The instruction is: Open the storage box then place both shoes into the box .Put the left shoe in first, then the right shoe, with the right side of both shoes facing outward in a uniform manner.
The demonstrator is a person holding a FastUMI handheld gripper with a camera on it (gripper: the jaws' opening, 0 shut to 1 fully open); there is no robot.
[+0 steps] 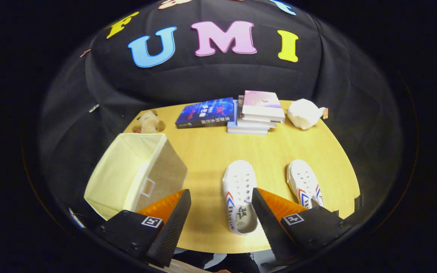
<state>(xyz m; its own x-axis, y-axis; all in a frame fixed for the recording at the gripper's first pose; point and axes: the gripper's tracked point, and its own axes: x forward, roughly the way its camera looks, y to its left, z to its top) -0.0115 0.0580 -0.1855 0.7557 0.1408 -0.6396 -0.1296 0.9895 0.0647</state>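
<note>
A pale yellow fabric storage box stands open-topped on the wooden table, to the left of my fingers. Two white canvas shoes with red and blue side stripes lie toes away from me. One shoe rests just ahead of my right finger, partly hidden by it. The other shoe lies further right, its heel behind that finger. My gripper hovers above the table's near edge, open wide, nothing between its fingers.
At the back of the table lie a dark blue book, a stack of books and a white crumpled bag. A small plush toy sits behind the box.
</note>
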